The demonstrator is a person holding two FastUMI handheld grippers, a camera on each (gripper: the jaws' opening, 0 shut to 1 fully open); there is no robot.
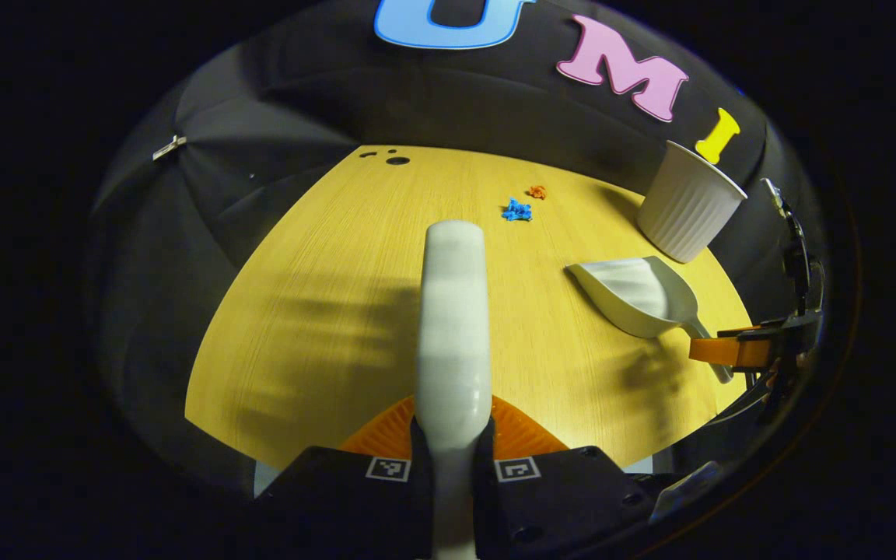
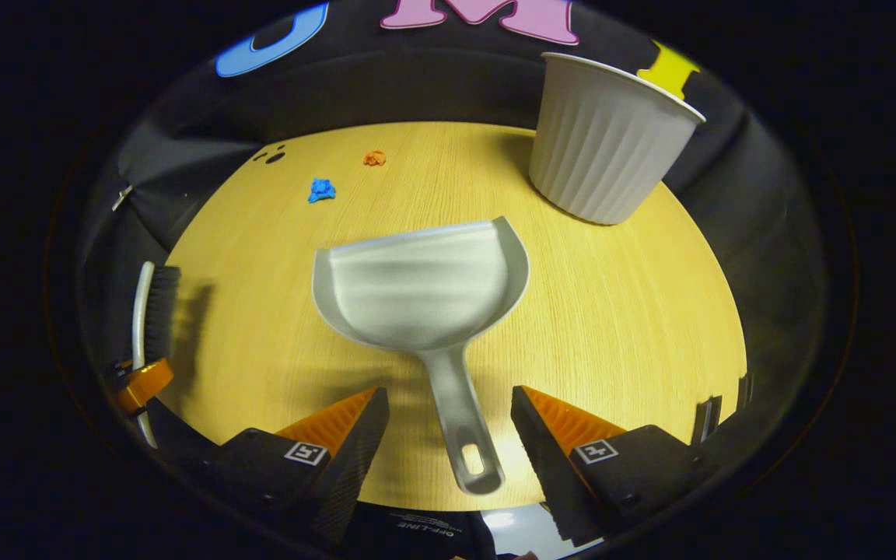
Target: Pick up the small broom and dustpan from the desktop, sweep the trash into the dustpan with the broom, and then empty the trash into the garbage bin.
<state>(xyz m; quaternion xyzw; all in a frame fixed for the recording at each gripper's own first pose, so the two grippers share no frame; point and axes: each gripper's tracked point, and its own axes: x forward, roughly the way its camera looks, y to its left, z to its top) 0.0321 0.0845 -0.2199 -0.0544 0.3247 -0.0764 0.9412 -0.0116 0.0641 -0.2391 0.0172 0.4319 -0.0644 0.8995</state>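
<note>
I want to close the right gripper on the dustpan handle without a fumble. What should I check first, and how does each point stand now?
1. Left gripper shut on the broom: ok.
2. Right gripper open: ok.
3. Dustpan handle between its fingers: ok.
4. Fingers pressing on the handle: not ok, apart.
5. Blue scrap and orange scrap unswept on the desk: ok.
6. Bin upright: ok.

A small white broom [image 1: 452, 327] is clamped by its handle, held above a wooden desktop [image 2: 635, 311]. A grey dustpan [image 2: 425, 288] lies flat on it. Blue [image 2: 321, 190] and orange [image 2: 374, 158] scraps are seen beyond. A ribbed white bin [image 2: 607, 136] stands upright nearby.
</note>
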